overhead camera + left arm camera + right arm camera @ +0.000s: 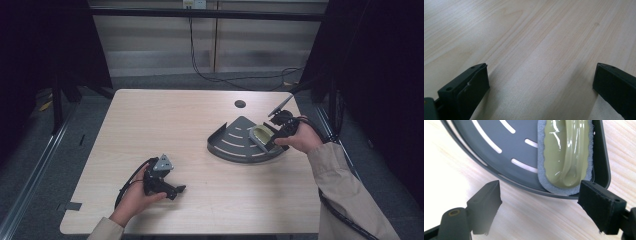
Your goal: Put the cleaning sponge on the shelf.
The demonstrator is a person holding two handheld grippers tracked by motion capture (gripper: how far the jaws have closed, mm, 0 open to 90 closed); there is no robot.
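- My right gripper [274, 140] hangs wide open, holding nothing, over the sponge [565, 152] in the grey tray [235, 145].
- My left gripper [175, 190] sits wide open on the pale wood table [175, 120].
- Dark curtains flank the room; a cable crosses the floor.

- Lab-style recording booth, not a home
- Bare wooden table [190, 130] with cable hole [240, 104]
- Black curtains [380, 75] at both sides
- Loose cable [200, 70] on floor

Dim room, evenly lit table [190, 130], dark edges, soft close-up blur, slight glare
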